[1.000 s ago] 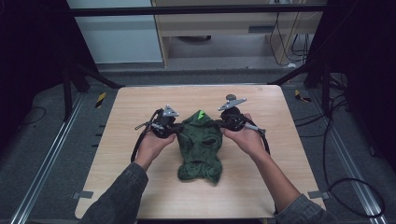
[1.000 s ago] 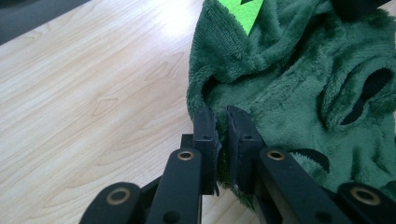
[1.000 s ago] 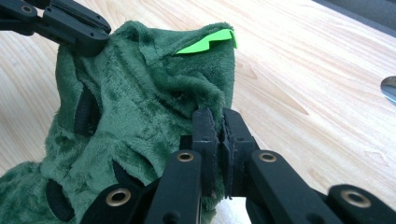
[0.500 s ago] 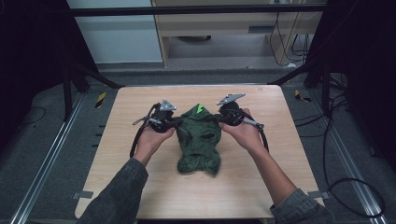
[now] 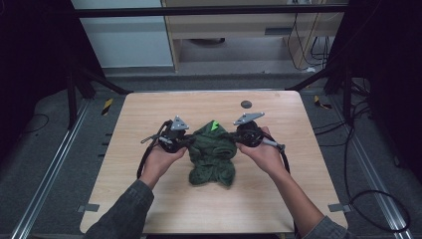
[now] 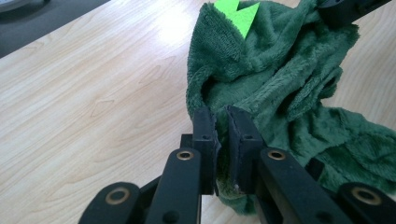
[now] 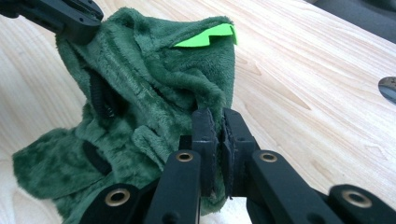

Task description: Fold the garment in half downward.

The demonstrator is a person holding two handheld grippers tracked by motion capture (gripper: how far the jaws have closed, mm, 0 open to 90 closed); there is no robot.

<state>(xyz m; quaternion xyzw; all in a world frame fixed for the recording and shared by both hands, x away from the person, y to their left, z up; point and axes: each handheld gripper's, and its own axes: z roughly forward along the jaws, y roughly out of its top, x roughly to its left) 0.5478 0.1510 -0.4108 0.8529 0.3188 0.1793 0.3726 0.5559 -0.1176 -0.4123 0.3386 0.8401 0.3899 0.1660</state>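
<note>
A dark green plush garment (image 5: pixel 213 154) with a bright green patch (image 5: pixel 214 125) hangs bunched between my two grippers, its lower part resting on the wooden table (image 5: pixel 164 107). My left gripper (image 5: pixel 191 143) is shut on the garment's left edge. In the left gripper view its jaws (image 6: pixel 222 123) pinch the green plush (image 6: pixel 275 70). My right gripper (image 5: pixel 235 142) is shut on the right edge. In the right gripper view its jaws (image 7: pixel 215 122) clamp a fold of the plush (image 7: pixel 140 84) below the patch (image 7: pixel 205 36).
A small dark round disc (image 5: pixel 246 104) lies on the table beyond the garment, also at the edge of the right gripper view as the disc (image 7: pixel 388 88). Black frame bars and cables surround the table. Bare wood lies on all sides of the garment.
Both hands, the right one more, have come back a little towards the near edge with the garment. Both grips are unchanged.
</note>
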